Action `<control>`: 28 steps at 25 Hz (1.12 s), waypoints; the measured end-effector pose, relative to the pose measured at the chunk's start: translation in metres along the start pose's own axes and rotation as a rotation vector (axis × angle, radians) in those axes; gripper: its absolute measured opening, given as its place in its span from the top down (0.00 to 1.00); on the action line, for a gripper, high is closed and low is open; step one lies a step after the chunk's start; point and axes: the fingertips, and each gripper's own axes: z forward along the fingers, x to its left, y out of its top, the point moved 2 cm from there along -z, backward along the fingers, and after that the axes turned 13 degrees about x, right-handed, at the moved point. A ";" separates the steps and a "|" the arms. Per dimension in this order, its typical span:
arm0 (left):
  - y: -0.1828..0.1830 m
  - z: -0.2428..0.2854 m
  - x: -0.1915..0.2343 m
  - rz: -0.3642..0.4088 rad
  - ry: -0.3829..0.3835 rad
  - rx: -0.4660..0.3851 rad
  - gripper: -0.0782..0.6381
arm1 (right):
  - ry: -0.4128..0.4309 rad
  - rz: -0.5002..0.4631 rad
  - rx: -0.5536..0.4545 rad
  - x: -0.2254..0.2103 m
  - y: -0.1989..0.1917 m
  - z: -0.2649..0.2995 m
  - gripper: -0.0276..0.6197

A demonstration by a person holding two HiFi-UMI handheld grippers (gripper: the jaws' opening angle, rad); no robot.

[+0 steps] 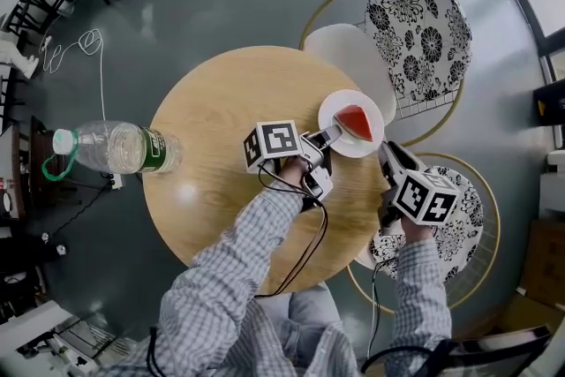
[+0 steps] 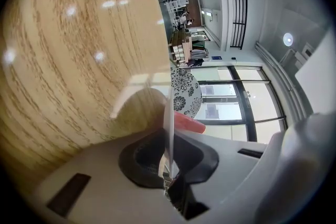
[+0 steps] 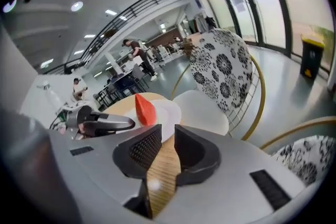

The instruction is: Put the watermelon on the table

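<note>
Watermelon wedge upright on plate, tip up.

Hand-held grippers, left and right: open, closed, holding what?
Left hand-held gripper: closed on the rim of the white plate carrying the watermelon slice.
Right hand-held gripper: open, nothing between its jaws.
</note>
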 end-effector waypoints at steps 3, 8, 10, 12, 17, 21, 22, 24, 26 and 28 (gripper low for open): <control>0.000 0.001 0.000 -0.002 0.002 0.000 0.85 | -0.103 -0.353 -0.003 0.022 0.001 -0.011 0.83; 0.000 0.001 0.000 -0.005 0.005 0.001 0.85 | -0.208 -0.916 0.044 0.072 -0.017 -0.011 0.83; 0.000 0.001 0.000 -0.007 0.006 0.000 0.85 | -0.245 -1.078 0.090 0.081 -0.030 -0.003 0.83; 0.000 0.001 0.001 -0.008 0.009 -0.001 0.85 | -0.296 -1.197 0.122 0.084 -0.038 0.006 0.83; 0.000 0.002 0.001 -0.005 0.010 0.007 0.85 | -0.386 -1.338 0.134 0.088 -0.041 0.024 0.83; 0.000 0.002 0.001 0.008 0.027 0.013 0.85 | -0.396 -1.370 0.151 0.089 -0.043 0.028 0.90; 0.001 0.002 0.000 0.015 0.037 0.017 0.85 | -0.390 -1.366 0.156 0.089 -0.043 0.028 0.90; 0.001 0.001 -0.002 0.042 0.063 0.028 0.85 | -0.376 -1.356 0.167 0.090 -0.042 0.028 0.90; 0.001 0.001 -0.007 0.091 0.086 0.042 0.85 | -0.371 -1.342 0.173 0.090 -0.041 0.028 0.90; 0.001 0.002 -0.014 0.135 0.098 0.054 0.83 | -0.369 -1.328 0.175 0.090 -0.040 0.028 0.90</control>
